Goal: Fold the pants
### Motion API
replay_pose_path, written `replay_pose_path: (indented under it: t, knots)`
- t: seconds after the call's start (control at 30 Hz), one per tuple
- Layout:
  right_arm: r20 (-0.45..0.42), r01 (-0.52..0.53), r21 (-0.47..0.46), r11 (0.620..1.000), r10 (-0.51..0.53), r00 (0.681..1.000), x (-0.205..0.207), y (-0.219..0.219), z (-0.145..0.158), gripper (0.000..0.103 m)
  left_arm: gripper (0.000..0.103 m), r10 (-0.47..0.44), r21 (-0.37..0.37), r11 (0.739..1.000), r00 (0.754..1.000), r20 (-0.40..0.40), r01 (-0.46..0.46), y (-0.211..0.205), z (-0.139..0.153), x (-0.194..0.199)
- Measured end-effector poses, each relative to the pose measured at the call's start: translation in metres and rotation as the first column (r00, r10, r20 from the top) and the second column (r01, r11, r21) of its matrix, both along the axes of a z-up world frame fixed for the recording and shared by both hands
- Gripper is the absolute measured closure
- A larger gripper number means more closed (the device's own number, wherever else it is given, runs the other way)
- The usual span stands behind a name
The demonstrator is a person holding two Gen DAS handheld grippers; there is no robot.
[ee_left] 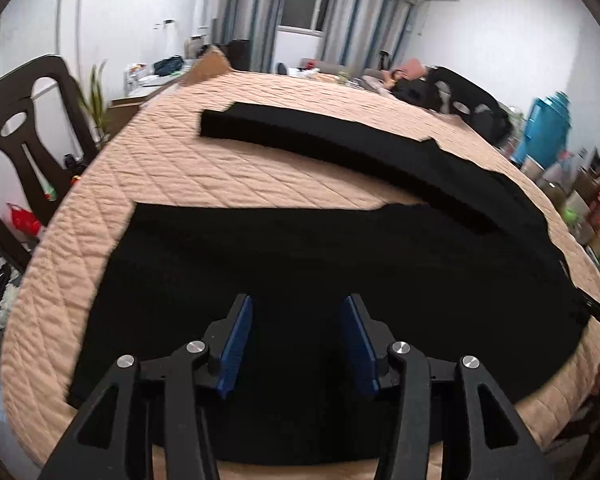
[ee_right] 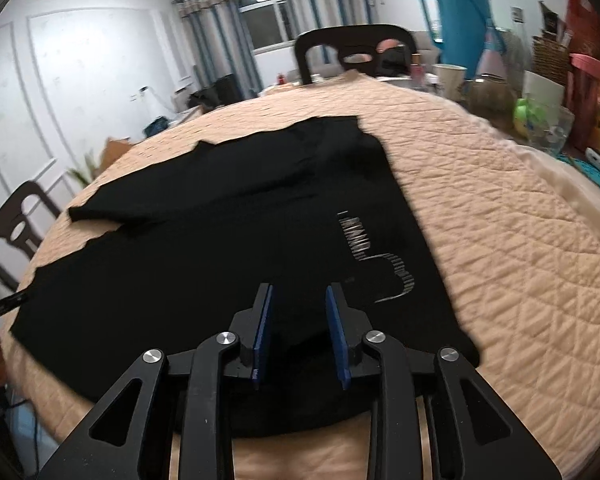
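Showing unreadable white striped print, black pants [ee_right: 228, 248] lie flat.

The pants [ee_left: 300, 264] lie flat on the quilted table [ee_left: 172, 168], chairs [ee_left: 28, 128] behind it.

White walls [ee_right: 80, 72], curtained window [ee_left: 306, 4], dark chair [ee_left: 28, 128], quilted table [ee_right: 500, 220]

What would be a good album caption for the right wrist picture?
Open right gripper poised over black pants with a white print, spread on a quilted peach table cover.
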State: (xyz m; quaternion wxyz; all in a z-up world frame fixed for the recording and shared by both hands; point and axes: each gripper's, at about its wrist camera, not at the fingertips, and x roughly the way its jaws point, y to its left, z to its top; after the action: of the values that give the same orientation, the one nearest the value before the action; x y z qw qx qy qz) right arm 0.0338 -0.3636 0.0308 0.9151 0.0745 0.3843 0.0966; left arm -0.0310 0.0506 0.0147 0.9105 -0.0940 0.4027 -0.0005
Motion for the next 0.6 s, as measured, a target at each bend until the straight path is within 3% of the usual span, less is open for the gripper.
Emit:
replay_pose_path:
  t: [0.1,0.3,0.47,0.6]
  knots:
    - [-0.023,-0.056,-0.017,0.998,0.056,0.998,0.007,0.018,-0.005,0.059,0.051,-0.043,0.005,0.999,0.999,-0.014,0.043,-0.012,-0.002,0.008]
    - [-0.045,-0.153,-0.057,0.987,0.151,0.988,0.036,0.048,0.001,0.059,0.043,-0.069,0.013,0.998,0.997,-0.02,0.069,-0.018,0.012,0.045]
    - [-0.063,-0.23,-0.096,0.968,0.225,0.972,0.085,0.072,0.016,0.059,0.043,-0.084,0.062,0.994,0.996,-0.034,0.086,-0.018,0.028,0.107]
    - [-0.084,-0.292,-0.122,0.949,0.283,0.955,0.138,0.085,0.025,0.059,0.031,-0.139,0.092,0.986,0.99,-0.036,0.142,-0.022,0.04,0.17]
